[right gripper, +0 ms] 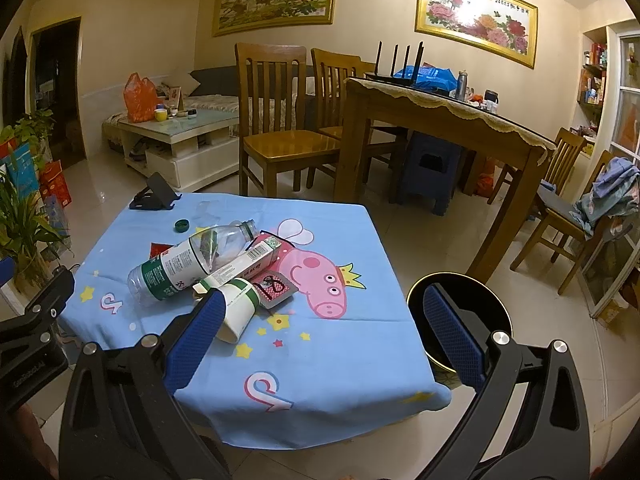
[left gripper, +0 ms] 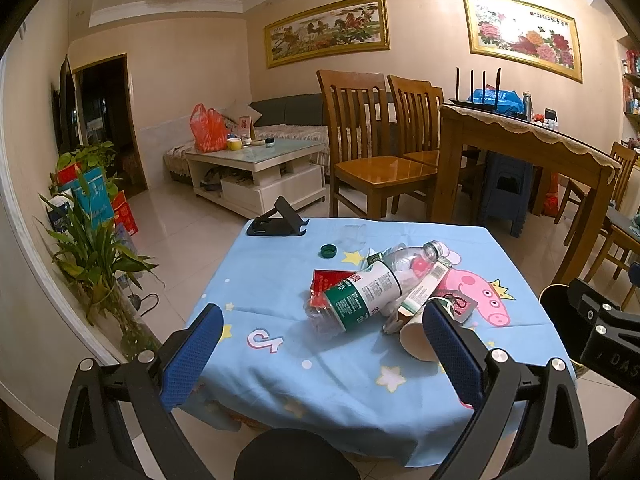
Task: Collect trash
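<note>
A pile of trash lies on a small table under a blue cartoon cloth (left gripper: pixel 340 376) (right gripper: pixel 320 360). It holds an empty plastic bottle (left gripper: pixel 360 292) (right gripper: pixel 180 264) with a green and white label, a long carton (left gripper: pixel 424 284) (right gripper: pixel 240 266), a tipped paper cup (left gripper: pixel 416 338) (right gripper: pixel 236 312), a red wrapper (left gripper: pixel 324 280) and a dark printed packet (right gripper: pixel 278 288). A green cap (left gripper: pixel 329 251) (right gripper: pixel 182 225) lies apart. My left gripper (left gripper: pixel 324 360) hovers open before the pile. My right gripper (right gripper: pixel 324 338) is open over the cloth's right side. A black bin (right gripper: pixel 460 320) (left gripper: pixel 556 294) stands right of the table.
A black phone stand (left gripper: pixel 278 220) (right gripper: pixel 154 196) sits at the table's far edge. Beyond are wooden chairs (left gripper: pixel 372 152), a dining table (right gripper: pixel 448 120) and a white coffee table (left gripper: pixel 256 168). Potted plants (left gripper: pixel 92 256) stand at the left wall.
</note>
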`<state>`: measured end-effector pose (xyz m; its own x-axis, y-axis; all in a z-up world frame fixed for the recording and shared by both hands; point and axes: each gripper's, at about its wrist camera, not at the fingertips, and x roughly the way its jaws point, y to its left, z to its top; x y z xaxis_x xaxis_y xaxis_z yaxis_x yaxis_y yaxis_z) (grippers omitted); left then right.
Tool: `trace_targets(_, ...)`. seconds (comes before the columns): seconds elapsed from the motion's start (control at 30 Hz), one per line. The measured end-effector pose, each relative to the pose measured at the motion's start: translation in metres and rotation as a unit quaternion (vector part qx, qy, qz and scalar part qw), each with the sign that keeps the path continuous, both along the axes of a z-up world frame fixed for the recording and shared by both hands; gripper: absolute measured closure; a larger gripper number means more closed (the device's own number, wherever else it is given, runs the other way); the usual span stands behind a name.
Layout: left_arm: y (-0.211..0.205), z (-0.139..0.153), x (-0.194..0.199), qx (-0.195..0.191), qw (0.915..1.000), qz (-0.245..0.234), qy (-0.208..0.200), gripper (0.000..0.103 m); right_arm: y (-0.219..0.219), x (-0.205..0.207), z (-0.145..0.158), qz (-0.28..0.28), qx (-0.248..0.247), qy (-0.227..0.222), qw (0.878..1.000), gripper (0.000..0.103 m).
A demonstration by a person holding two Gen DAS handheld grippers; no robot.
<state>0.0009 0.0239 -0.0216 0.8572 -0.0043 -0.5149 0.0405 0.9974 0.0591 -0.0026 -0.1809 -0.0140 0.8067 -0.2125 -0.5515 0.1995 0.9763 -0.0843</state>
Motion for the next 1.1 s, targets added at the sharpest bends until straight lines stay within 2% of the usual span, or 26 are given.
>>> trace_targets(0.53, 0.022, -0.020, 0.029, -0.010, 0.9992, 0.014, 0.036, 0.007, 0.004, 0.039, -0.022, 0.010, -0.002, 0.041, 0.999, 0.005)
trace_targets(0.6, 0.026, -0.025, 0.036, -0.007, 0.9990, 0.019, 0.041, 0.007, 0.004, 0.052, -0.031, 0.025, 0.021, 0.056, 0.998, 0.005)
trace_targets(0.67, 0.030, -0.033, 0.045, -0.007, 0.9984, 0.024, 0.051, 0.006, -0.001, 0.071, -0.049, 0.042, 0.068, 0.087, 0.993, 0.005)
trace_targets(0.73, 0.037, -0.043, 0.054, -0.009, 0.9975, 0.028, 0.064, 0.006, -0.008, 0.095, -0.072, 0.058, 0.123, 0.126, 0.983, 0.005)
trace_targets(0.83, 0.048, -0.056, 0.067, -0.008, 0.9959, 0.037, 0.082, 0.006, -0.002, 0.130, -0.084, 0.091, 0.160, 0.138, 0.973, 0.005)
trace_targets(0.9, 0.057, -0.063, 0.074, -0.009, 0.9947, 0.046, 0.092, 0.006, -0.004, 0.161, -0.085, 0.135, 0.257, 0.156, 0.944, 0.005)
trace_targets(0.93, 0.062, -0.066, 0.078, -0.011, 0.9942, 0.050, 0.095, 0.006, -0.002, 0.179, -0.086, 0.152, 0.310, 0.167, 0.924, 0.005)
trace_targets(0.97, 0.066, -0.067, 0.080, -0.013, 0.9937, 0.054, 0.097, 0.006, 0.003, 0.195, -0.085, 0.161, 0.329, 0.178, 0.913, 0.005)
trace_targets(1.0, 0.073, -0.069, 0.083, -0.015, 0.9932, 0.059, 0.099, 0.006, 0.011, 0.205, -0.079, 0.173, 0.315, 0.180, 0.916, 0.005)
trace_targets(1.03, 0.077, -0.071, 0.085, -0.015, 0.9928, 0.064, 0.100, 0.006, 0.026, 0.216, -0.070, 0.197, 0.272, 0.179, 0.925, 0.005)
trace_targets(1.07, 0.080, -0.072, 0.087, -0.016, 0.9925, 0.067, 0.101, 0.006, 0.050, 0.231, -0.063, 0.240, 0.196, 0.190, 0.932, 0.005)
trace_targets(1.1, 0.087, -0.074, 0.089, -0.016, 0.9921, 0.071, 0.102, 0.006, 0.065, 0.238, -0.061, 0.272, 0.146, 0.200, 0.930, 0.005)
